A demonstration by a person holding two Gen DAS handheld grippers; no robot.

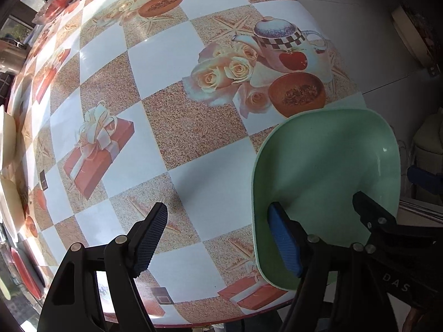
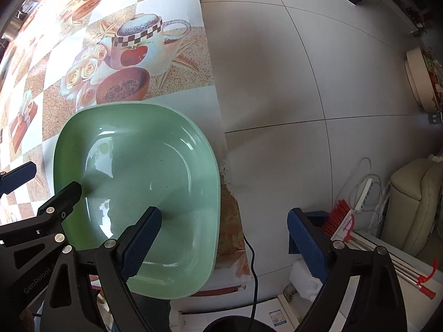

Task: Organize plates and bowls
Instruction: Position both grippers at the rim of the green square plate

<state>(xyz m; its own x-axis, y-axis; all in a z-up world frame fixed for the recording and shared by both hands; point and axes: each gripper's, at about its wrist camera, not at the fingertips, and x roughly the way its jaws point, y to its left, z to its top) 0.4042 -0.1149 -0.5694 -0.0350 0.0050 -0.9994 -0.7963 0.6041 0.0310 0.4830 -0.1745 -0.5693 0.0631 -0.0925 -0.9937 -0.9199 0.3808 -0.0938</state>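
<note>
- Your green bowl (image 2: pixel 144 182) sits flat on the table (image 1: pixel 155 63), at the corner by its right edge, mouth up. Its rounded-square shape runs longer along that edge than across.
- Your left gripper (image 1: pixel 218 240) is wide open and holds nothing: one finger over the bowl's left rim, the other over the cloth left of the bowl.
- Your right gripper (image 2: pixel 224 240) is wide open and empty, straddling the bowl's right rim: one finger above the bowl, the other over the floor (image 2: pixel 277 69).
</note>
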